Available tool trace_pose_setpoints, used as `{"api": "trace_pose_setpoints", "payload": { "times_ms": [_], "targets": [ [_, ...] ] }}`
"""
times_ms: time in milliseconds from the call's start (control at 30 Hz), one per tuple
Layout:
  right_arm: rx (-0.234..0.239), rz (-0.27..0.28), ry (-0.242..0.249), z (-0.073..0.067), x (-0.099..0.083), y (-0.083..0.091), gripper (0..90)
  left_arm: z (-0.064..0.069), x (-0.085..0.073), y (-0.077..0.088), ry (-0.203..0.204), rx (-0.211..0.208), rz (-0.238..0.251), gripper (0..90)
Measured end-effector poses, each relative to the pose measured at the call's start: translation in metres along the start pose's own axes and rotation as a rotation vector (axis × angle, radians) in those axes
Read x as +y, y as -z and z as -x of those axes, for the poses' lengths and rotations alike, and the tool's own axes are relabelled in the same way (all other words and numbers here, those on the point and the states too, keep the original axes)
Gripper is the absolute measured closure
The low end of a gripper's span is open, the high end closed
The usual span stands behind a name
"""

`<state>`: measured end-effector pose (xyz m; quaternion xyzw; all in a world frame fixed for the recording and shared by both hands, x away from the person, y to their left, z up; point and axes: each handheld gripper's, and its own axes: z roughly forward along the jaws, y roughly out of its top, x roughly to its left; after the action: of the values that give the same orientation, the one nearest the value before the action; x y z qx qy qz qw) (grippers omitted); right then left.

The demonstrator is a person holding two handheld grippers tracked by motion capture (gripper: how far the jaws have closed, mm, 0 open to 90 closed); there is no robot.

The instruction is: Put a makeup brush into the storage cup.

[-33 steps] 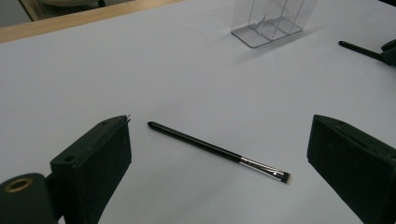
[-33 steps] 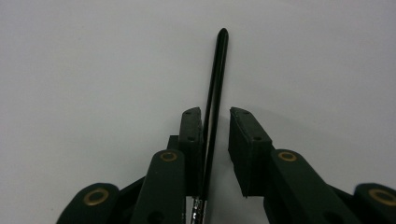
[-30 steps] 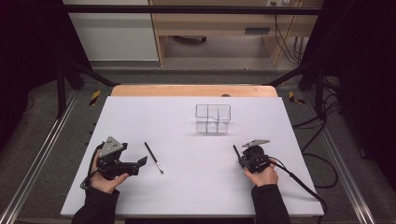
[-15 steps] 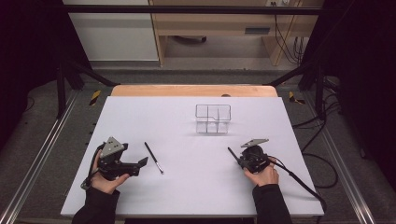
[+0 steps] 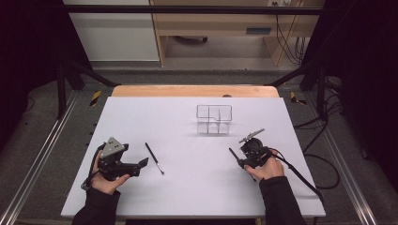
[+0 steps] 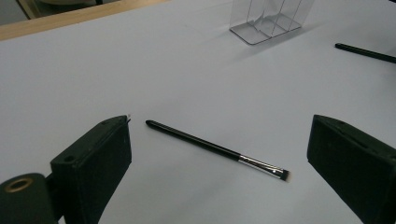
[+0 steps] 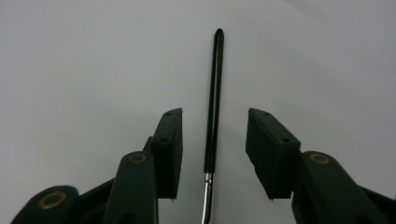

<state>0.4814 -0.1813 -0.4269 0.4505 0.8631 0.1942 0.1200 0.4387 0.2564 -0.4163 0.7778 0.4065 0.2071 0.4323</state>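
Straddling second brush (image 7: 213, 102), right gripper (image 7: 213, 154) jaws just been opening, pads clear of handle on both sides, nothing gripped. Brush lies on white table (image 5: 187, 201), near clear organiser (image 5: 214, 120). Left gripper (image 6: 219, 163) wide open, empty, facing first brush (image 6: 215, 148) flat on table. Judged step: pickup pending. Next: close squarely on handle, lift toward organiser.

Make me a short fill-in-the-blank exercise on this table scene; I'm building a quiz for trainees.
1. The clear organizer stands on the ____ table.
2. Between the right hand-held gripper jaws lies a brush with a ____ handle.
3. The left hand-held gripper jaws stand ____, a second brush lying between them.

Missing words: white; black; open
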Motion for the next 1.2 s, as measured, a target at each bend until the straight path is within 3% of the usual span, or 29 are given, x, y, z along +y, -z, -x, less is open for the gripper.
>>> {"api": "trace_pose_setpoints", "payload": {
  "times_ms": [200, 600, 967, 1200],
  "targets": [
    [0.0, -0.081, 0.007, -0.001, 0.004, -0.01, 61.3, 0.0, 0.0, 0.0, 0.001, 0.0, -0.002, 5.5],
    [0.0, -0.175, 0.025, -0.001, 0.004, -0.019, 72.9, 0.0, 0.0, 0.001, -0.004, 0.002, -0.002, 5.7],
    [0.022, -0.198, 0.014, -0.003, 0.002, -0.024, 83.8, 0.0, 0.0, -0.001, -0.007, 0.002, -0.01, 5.7],
    [0.021, -0.196, 0.02, -0.003, 0.001, -0.023, 84.2, 0.001, 0.0, -0.002, -0.018, 0.001, -0.016, 5.9]
  ]
}}
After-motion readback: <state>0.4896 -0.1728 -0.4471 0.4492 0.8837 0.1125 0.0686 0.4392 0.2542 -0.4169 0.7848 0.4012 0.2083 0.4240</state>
